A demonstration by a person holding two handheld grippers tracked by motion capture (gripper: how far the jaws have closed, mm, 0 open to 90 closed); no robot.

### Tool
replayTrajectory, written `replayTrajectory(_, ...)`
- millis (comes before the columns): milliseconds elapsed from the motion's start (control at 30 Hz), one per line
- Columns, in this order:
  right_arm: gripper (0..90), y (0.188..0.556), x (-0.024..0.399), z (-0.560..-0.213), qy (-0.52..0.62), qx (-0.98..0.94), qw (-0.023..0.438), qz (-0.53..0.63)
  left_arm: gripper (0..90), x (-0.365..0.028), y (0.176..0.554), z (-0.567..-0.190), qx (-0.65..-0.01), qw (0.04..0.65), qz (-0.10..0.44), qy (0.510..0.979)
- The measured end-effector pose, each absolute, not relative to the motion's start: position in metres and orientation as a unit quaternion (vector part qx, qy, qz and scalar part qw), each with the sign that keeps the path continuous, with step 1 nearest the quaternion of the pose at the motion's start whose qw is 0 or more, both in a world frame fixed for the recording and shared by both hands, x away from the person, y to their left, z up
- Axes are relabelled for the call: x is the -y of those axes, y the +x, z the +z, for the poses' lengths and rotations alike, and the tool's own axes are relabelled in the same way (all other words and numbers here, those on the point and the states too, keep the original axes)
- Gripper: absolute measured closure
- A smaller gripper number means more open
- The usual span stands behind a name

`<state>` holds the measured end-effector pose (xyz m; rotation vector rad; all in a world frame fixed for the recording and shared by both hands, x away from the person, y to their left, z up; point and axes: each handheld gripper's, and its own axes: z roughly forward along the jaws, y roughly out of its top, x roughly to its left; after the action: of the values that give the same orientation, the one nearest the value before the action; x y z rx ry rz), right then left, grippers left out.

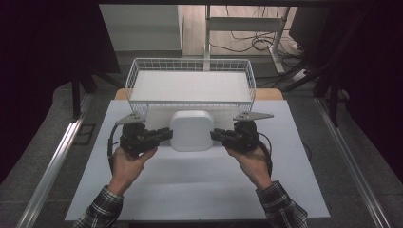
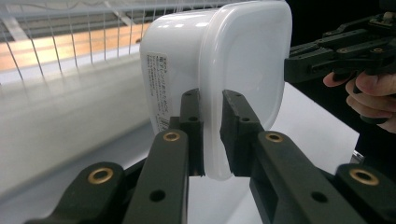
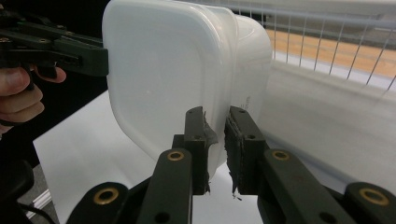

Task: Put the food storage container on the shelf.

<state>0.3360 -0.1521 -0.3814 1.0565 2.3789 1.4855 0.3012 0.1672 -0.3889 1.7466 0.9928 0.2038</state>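
So on the left side you've got the left gripper (image 1: 161, 135), held in the person's left hand (image 1: 127, 161), with its jaws clamped onto the rim of a white lidded container (image 1: 191, 130). In the left gripper view the two black jaws pinch the lid edge (image 2: 212, 140) between them, and a printed label (image 2: 161, 88) runs down the tub's side. The container sits dead center between both grippers, held off the white table (image 1: 199, 190), just in front of the white wire basket (image 1: 190, 80). Over on the right, the right gripper (image 1: 219, 136) does the same thing from the other side: jaws closed tight on the opposite rim. In the right gripper view one pad has some ragged grey tape (image 3: 208, 133) on it, pressed against the plastic. The right hand (image 1: 252, 161) wraps the grip, plaid sleeve (image 1: 280, 204) behind it.
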Motion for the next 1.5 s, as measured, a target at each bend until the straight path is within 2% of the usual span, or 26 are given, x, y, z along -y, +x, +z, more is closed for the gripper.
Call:
replayTrajectory(567,78.6,0.359,0.138,-0.321,0.333,-0.783,0.107,0.514,79.9,-0.182,0.327,-0.334,-0.397,0.556,0.109,0.722)
replayTrajectory(867,78.5,0.376,0.131,-0.299,0.329,-0.777,0.122,0.522,79.9,-0.189,0.346,-0.317,-0.397,0.567,0.109,0.714)
replayTrajectory(1500,78.0,0.419,0.124,-0.286,0.353,-0.769,0.118,0.52,78.3,-0.19,0.392,-0.308,-0.426,0.558,0.096,0.706)
